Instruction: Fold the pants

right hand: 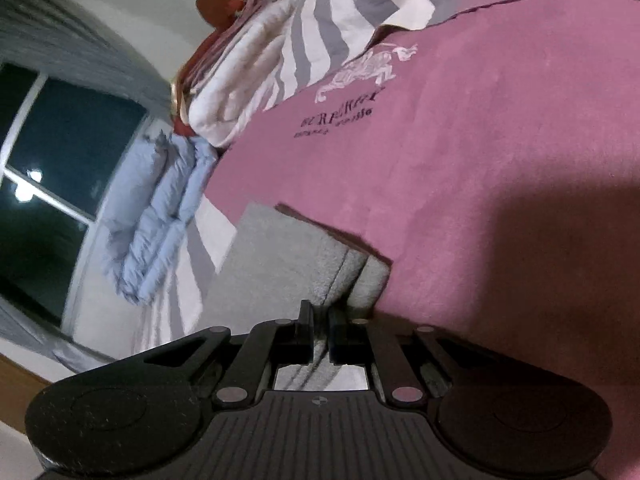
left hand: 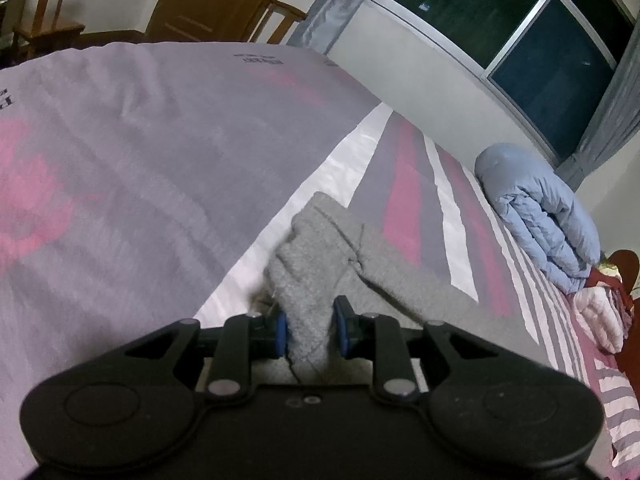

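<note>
The fuzzy grey fleece pants lay on the bed, on a bedspread of grey, pink and white stripes. In the left wrist view the left gripper was clenched on a bunched fold of this grey fabric, its blue-padded fingers pressing the cloth from both sides. From that grip the garment ran away from the camera up the picture, and a second flat band of it stretched off to the lower right, so its long axis lay roughly along the bedspread's stripes. In the right wrist view the right gripper was closed nearly tight on a thin edge of the same grey pants, which reached ahead as a flat rectangular panel with a straight far edge, lying partly on a pink section of the bedspread bearing a white horse emblem. A folded pale blue quilted duvet sat well apart, near the dark window.
</note>
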